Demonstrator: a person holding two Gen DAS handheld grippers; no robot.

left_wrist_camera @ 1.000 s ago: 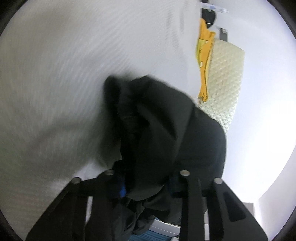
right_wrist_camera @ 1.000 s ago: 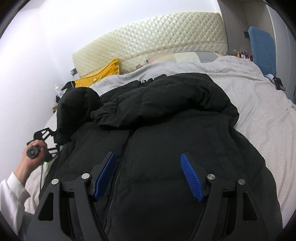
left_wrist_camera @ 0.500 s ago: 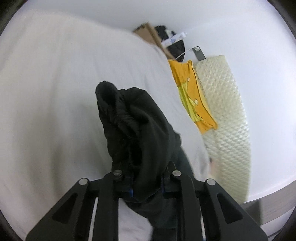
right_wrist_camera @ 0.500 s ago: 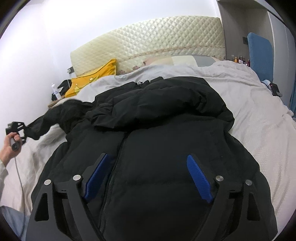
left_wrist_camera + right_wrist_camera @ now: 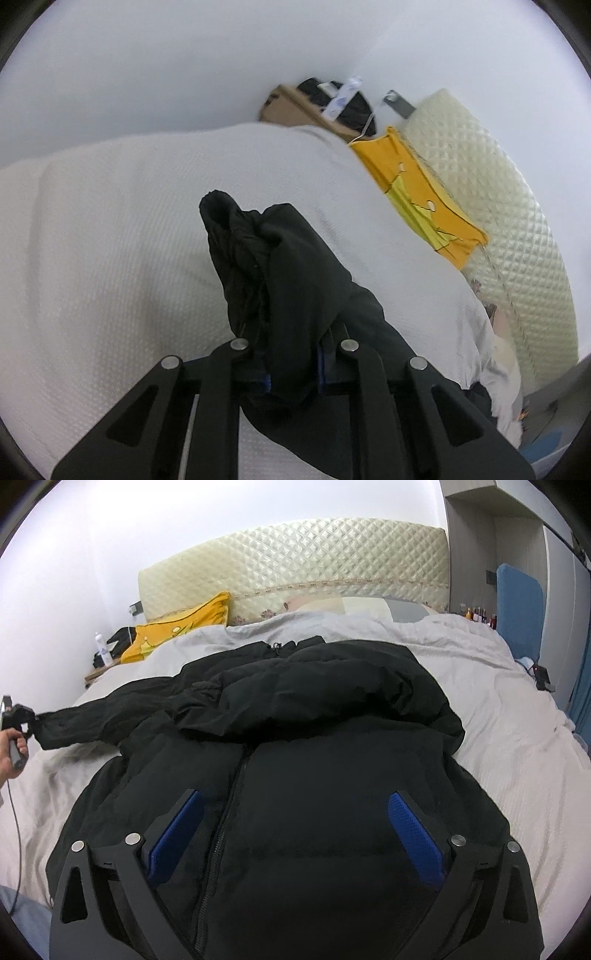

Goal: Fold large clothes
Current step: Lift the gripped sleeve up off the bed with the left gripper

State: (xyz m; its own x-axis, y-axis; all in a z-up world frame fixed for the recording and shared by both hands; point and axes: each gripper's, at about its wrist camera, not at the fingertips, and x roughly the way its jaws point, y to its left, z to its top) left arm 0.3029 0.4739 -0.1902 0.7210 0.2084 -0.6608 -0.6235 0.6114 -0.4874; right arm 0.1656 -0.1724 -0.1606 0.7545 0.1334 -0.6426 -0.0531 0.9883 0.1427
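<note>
A large black puffer jacket (image 5: 314,760) lies front up on the bed, zipper down its middle, hood folded over the chest. My left gripper (image 5: 293,373) is shut on the cuff of the jacket's sleeve (image 5: 280,269). It also shows in the right wrist view (image 5: 20,720), where the sleeve (image 5: 92,716) is stretched out to the left over the bed. My right gripper (image 5: 295,823) is open and empty, hovering over the jacket's lower front.
The bed has a pale textured cover (image 5: 517,746) and a quilted cream headboard (image 5: 295,568). A yellow pillow (image 5: 177,631) lies at the head on the left. A small side table with a bottle (image 5: 103,650) stands beyond it. A blue chair (image 5: 517,602) stands on the right.
My left gripper has pulled the sleeve outward to the left, from bunched beside the jacket to stretched straight. My right gripper has moved in slightly over the jacket and stayed open.
</note>
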